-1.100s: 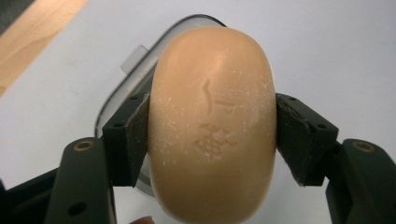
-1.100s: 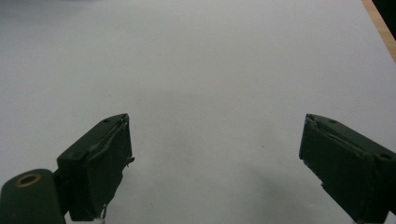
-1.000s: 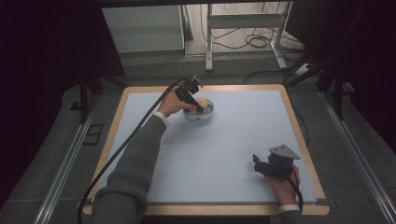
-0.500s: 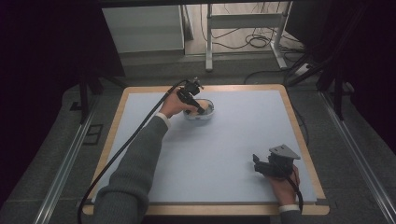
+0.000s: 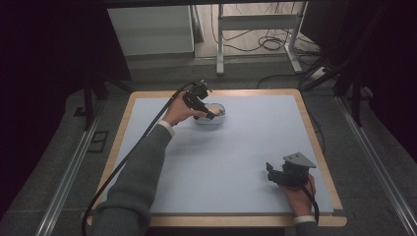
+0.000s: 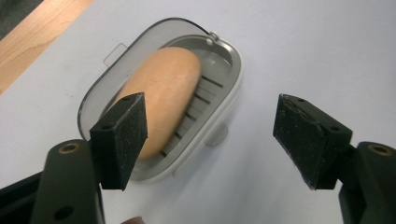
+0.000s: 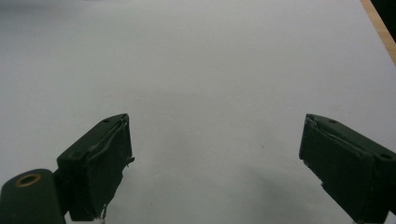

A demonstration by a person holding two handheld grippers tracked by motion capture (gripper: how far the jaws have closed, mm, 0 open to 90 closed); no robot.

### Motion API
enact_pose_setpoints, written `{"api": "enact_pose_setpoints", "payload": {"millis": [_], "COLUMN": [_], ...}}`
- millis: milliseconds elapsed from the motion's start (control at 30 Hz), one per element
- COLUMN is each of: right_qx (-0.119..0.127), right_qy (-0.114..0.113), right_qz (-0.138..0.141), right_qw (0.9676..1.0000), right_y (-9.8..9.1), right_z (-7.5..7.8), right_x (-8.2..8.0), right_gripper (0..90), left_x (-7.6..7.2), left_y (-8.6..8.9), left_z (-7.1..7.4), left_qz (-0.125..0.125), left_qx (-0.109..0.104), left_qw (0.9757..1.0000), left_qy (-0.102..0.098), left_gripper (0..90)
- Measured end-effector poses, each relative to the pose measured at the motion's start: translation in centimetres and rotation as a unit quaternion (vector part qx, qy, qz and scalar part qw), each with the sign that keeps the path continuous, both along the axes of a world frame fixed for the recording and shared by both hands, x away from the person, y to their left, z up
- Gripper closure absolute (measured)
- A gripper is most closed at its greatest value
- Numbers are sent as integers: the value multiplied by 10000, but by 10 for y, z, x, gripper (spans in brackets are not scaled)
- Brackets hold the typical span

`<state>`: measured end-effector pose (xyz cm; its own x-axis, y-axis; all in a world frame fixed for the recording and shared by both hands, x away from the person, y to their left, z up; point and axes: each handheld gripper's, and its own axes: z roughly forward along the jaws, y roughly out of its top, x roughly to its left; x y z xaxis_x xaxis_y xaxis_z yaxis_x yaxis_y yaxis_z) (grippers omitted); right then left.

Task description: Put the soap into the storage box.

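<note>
- Just opened, the left tool (image 6: 210,140) has been lifted slightly off the soap (image 6: 163,100); nothing is gripped.
- Soap lies in its dish (image 5: 216,117) near the counter's (image 5: 236,162) far edge, partly hidden by a pad.
- Right tool (image 7: 215,163) is unmoved, held open at the near right corner.

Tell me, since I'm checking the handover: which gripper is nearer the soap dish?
Left. The left gripper hovers open over the soap dish; the right gripper rests far off near the table's front edge.
</note>
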<state>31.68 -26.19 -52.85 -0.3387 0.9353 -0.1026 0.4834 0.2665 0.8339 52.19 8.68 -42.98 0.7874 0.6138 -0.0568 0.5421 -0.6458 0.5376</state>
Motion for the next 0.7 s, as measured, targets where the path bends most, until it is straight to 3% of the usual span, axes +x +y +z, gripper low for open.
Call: {"api": "enact_pose_setpoints", "payload": {"millis": [300,700], "right_qx": [-45,-51], "right_qy": [8,20], "right_qz": [1,-10], "right_qw": [10000,10000], "right_y": [1,1], "right_z": [0,0], "right_x": [0,0], "right_gripper": [96,96], "left_x": [-35,-89], "left_y": [19,54], "left_z": [8,1], "left_qz": [-25,329], "left_qx": [-127,-392], "left_qw": [9997,9980], "left_qy": [-228,-359], "left_gripper": [243,217]}}
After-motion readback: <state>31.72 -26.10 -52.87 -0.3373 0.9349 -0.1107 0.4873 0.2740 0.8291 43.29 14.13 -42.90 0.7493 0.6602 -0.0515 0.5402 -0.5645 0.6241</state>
